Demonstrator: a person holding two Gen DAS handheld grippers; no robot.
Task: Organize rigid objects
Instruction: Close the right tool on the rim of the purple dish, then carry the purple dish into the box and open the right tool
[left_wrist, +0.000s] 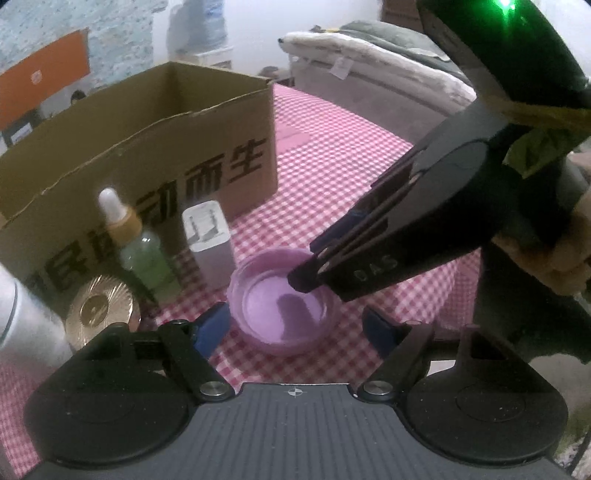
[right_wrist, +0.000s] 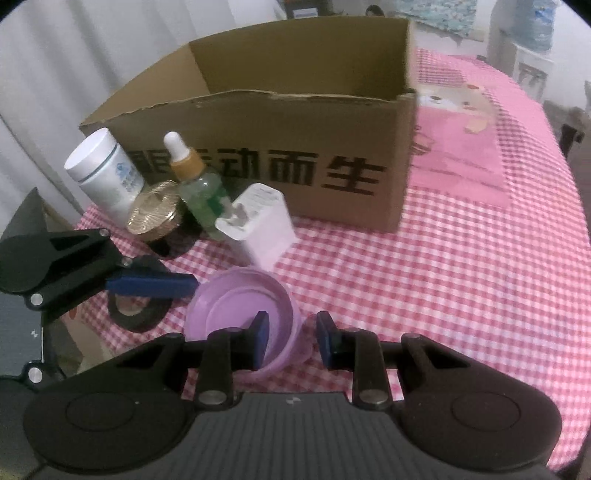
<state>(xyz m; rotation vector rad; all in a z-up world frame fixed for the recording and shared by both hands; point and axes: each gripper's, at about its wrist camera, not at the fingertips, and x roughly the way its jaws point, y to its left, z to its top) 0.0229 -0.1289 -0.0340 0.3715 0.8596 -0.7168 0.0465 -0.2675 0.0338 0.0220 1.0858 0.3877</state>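
A purple round dish (left_wrist: 286, 306) sits on the checked cloth, also in the right wrist view (right_wrist: 240, 314). My right gripper (right_wrist: 291, 341) straddles the dish's right rim, one finger inside, one outside, with a gap around the wall. It enters the left wrist view from the right (left_wrist: 308, 267). My left gripper (left_wrist: 295, 328) is open around the dish, fingers wide on both sides. Behind stand a white charger (right_wrist: 260, 225), a green dropper bottle (right_wrist: 197, 184), a gold-lidded jar (right_wrist: 157, 214) and a white bottle (right_wrist: 103, 170).
An open cardboard box (right_wrist: 295, 110) with black characters stands behind the objects. A black tape roll (right_wrist: 135, 314) lies under the left gripper's finger. The pink checked tablecloth (right_wrist: 461, 277) stretches to the right. A bed with blankets (left_wrist: 369, 48) lies beyond.
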